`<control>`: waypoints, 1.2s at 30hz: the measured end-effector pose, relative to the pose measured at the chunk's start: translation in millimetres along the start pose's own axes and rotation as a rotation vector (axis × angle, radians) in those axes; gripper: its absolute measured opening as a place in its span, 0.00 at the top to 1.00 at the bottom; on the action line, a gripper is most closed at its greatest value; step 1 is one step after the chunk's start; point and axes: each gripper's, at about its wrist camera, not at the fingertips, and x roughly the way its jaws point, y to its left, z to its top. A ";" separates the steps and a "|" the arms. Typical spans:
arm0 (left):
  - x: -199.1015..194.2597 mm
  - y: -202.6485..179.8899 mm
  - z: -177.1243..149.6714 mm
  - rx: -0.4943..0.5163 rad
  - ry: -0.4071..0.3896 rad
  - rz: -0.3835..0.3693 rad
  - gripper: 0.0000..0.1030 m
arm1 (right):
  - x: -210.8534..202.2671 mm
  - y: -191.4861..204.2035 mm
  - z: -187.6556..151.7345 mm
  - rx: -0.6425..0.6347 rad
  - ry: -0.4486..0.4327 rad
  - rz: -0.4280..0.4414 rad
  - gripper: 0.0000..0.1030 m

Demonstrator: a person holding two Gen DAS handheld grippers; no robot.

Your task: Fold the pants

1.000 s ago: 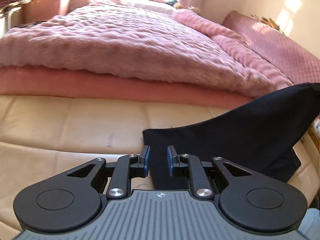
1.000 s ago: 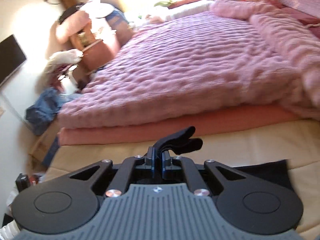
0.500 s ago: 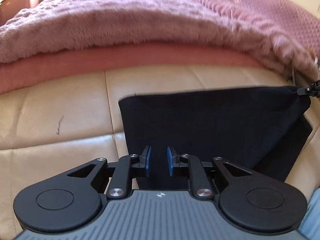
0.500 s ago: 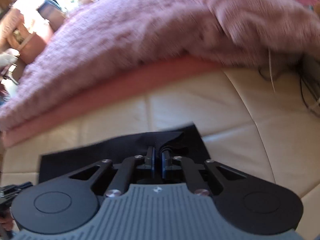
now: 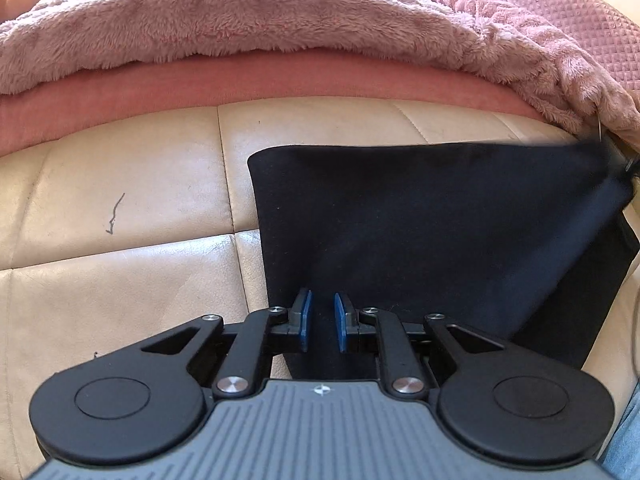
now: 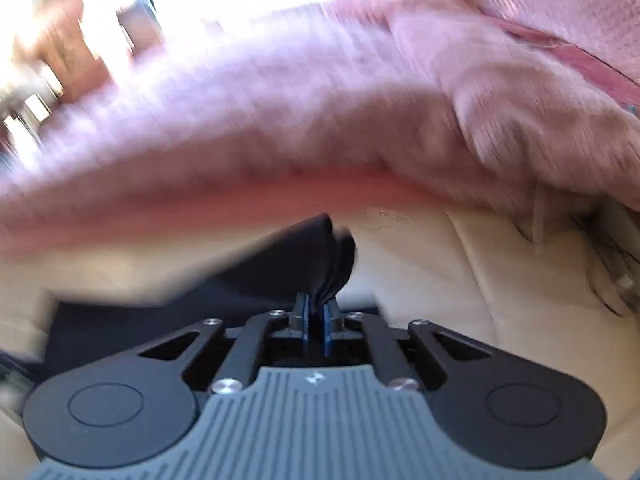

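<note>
The black pants [image 5: 420,220] lie folded over on a cream leather cushion [image 5: 120,240]. My left gripper [image 5: 323,312] is over their near left edge, its blue pads a little apart with dark cloth filling the gap. The far right corner of the pants [image 5: 608,172] is still raised and blurred. In the blurred right wrist view my right gripper [image 6: 316,308] is shut on a bunched fold of the pants [image 6: 332,256], which sticks up past the pads. More black cloth spreads to the left under it.
A fluffy pink blanket [image 5: 240,20] and a pink mattress edge [image 5: 200,84] run along the far side of the cushion. Thin cables [image 6: 600,248] lie at the right. A pen-like mark [image 5: 114,216] is on the leather. Blue denim [image 5: 624,440] shows at the lower right.
Both grippers have come down toward the cushion with the pants. The cloth that hung stretched between them now lies mostly flat. The right view has turned blurred.
</note>
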 end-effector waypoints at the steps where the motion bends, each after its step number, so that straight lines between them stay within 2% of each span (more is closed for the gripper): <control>1: 0.5 -0.6 0.6 0.000 0.001 0.000 0.82 | 15.5 -4.9 -8.2 0.010 0.042 -0.016 0.99; 5: 1.5 -2.7 1.3 0.013 0.002 0.004 0.82 | 39.5 -14.7 -26.8 0.056 0.051 -0.031 1.00; 9: 2.1 -5.4 -1.7 0.024 -0.010 0.012 0.82 | 50.8 -7.5 -34.6 -0.010 0.055 -0.089 0.99; 12: -2.1 -7.7 -1.9 0.023 -0.009 0.014 0.82 | 44.2 -7.3 -33.6 -0.027 0.059 -0.126 0.88; 15: -10.5 -3.3 -3.0 -0.023 -0.028 -0.012 0.82 | 25.8 -9.0 -33.0 -0.046 0.026 -0.202 0.87; 18: -17.7 0.4 -4.3 -0.060 -0.051 -0.034 0.82 | -0.5 -5.9 -34.5 -0.042 -0.057 -0.156 0.84; 21: -18.4 -1.4 -6.0 -0.053 -0.052 -0.039 0.82 | -10.7 17.3 -45.2 -0.165 -0.113 -0.073 0.84; 25: -15.5 -5.9 -12.9 -0.003 -0.021 -0.012 0.82 | 10.5 34.8 -63.5 -0.286 -0.060 -0.093 0.84; 27: -12.2 -5.6 -17.6 0.009 0.008 -0.003 0.82 | 18.3 29.0 -73.9 -0.288 -0.035 -0.124 0.84; 29: -11.4 -4.3 -23.2 0.021 0.004 0.000 0.81 | 22.4 18.9 -87.0 -0.265 -0.015 -0.119 0.85; 32: -12.0 3.4 -22.7 -0.028 0.010 -0.022 0.82 | 22.8 7.1 -105.0 -0.252 -0.059 -0.109 0.84; 34: -15.6 5.1 -22.2 -0.035 0.013 -0.021 0.83 | 23.8 0.1 -104.7 -0.194 -0.064 -0.094 0.82; 36: -22.1 6.1 -22.6 -0.043 -0.001 -0.024 0.82 | 24.1 0.2 -104.1 -0.189 -0.057 -0.096 0.82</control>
